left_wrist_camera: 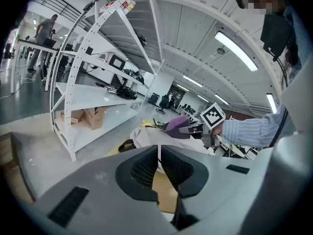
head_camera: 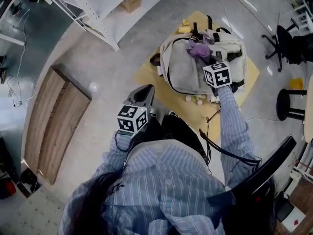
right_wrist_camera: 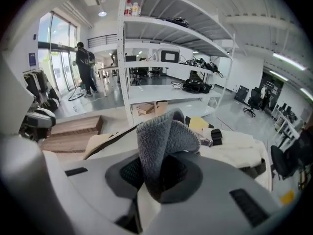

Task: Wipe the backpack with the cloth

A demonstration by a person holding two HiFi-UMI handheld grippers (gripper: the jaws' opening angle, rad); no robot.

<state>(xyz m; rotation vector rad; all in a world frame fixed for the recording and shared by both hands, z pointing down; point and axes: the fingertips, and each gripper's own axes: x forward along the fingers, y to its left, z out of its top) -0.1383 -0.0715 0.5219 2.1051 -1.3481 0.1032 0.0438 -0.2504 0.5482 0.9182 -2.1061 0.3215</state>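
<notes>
R gripper is clamped shut on the cloth, w/ a grey-purple fold bunched up out of the jaws and nothing else in its grip. L gripper has its jaws all but together, just 1 thin slit btwn the pads, and holds nothing. It hangs near our body, well apart from the work. The backpack lies on a yellow mat on the floor, ahead of us and to the right, w/ its pale front panel facing up and straps at the far end. The cloth sits over the far part of the bag, by the top edge; we can't tell if it's touching or just above. We judge the wipe is at an early stage. What matters next: most of the panel lies on the near side of the cloth, toward us and a bit left, so the stroke prob. wants to pull back toward our body. Of the 2 arms, R is by far the nearer, right over the bag; L could come in to pin the bag if it slides.
</notes>
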